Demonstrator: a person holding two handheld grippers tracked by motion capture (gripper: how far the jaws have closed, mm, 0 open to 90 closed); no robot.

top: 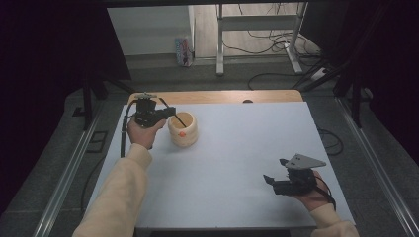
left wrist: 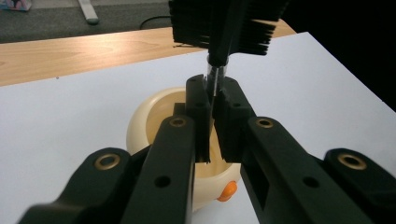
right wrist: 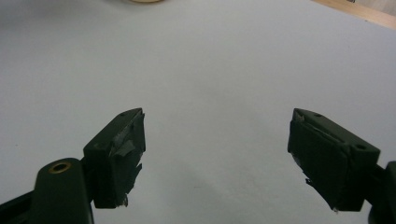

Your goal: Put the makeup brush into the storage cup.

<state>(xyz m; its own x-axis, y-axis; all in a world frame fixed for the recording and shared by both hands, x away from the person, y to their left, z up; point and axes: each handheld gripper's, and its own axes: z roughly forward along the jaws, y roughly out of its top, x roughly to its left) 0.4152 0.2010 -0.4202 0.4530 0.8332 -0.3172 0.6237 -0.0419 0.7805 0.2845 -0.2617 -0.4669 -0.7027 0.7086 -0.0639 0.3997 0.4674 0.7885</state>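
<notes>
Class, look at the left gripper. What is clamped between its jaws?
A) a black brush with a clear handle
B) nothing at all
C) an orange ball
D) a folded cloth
A: the left gripper is shut on the clear handle of a black brush, held above the cream cup.

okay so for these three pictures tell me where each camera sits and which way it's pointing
High view: above the person's side, looking forward and down at the table; both forearms, left tool, right tool.
Left gripper view: rides the left tool, shut on a black brush over the cream duck-shaped pot.
Right gripper view: rides the open right tool, facing bare table.
Shared: the pot, the table.
</notes>
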